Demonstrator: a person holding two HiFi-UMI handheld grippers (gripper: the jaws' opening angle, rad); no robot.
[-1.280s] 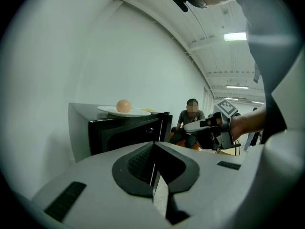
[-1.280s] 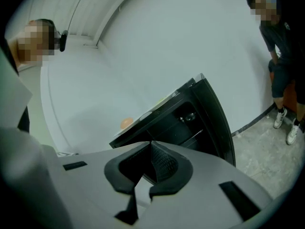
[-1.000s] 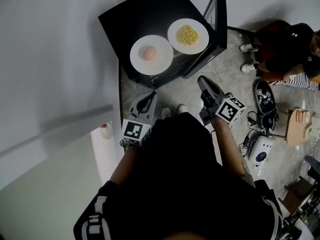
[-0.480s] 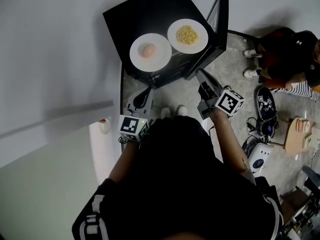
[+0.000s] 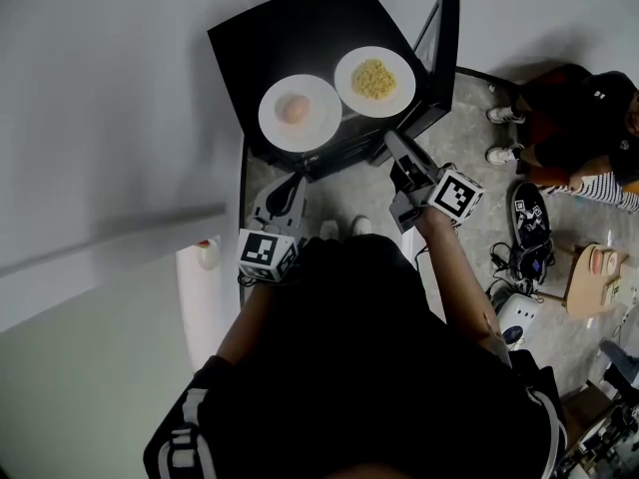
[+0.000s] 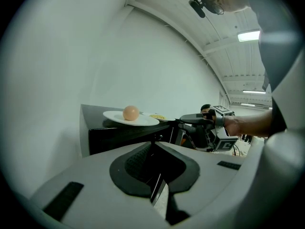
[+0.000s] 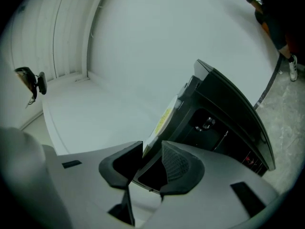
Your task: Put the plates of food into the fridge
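Two white plates stand on top of a low black fridge [image 5: 290,33]. One carries a round pinkish piece of food [image 5: 296,110], the other yellow noodles [image 5: 373,79]. My right gripper [image 5: 391,144] reaches level toward the front rim of the noodle plate [image 7: 163,116], which shows edge-on just beyond its tips. Its jaws have just been opening and stand apart, with nothing pressed between the pads [image 7: 175,162]. My left gripper [image 5: 290,186] hangs lower, in front of the fridge, and its jaws are together and empty. From the left gripper [image 6: 153,149] view, the pink-food plate [image 6: 131,117] is ahead and the right gripper [image 6: 198,126] is to the right.
The fridge door [image 5: 440,53] stands open at the right, and the dark inside [image 7: 214,128] shows below the top. A person [image 5: 574,118] sits on the floor to the right, with shoes and devices [image 5: 526,223] nearby. A white wall [image 5: 110,118] runs along the left.
My right gripper has moved up and forward to the front edge of the fridge top, by the noodle plate. The left gripper has stayed almost where it was.
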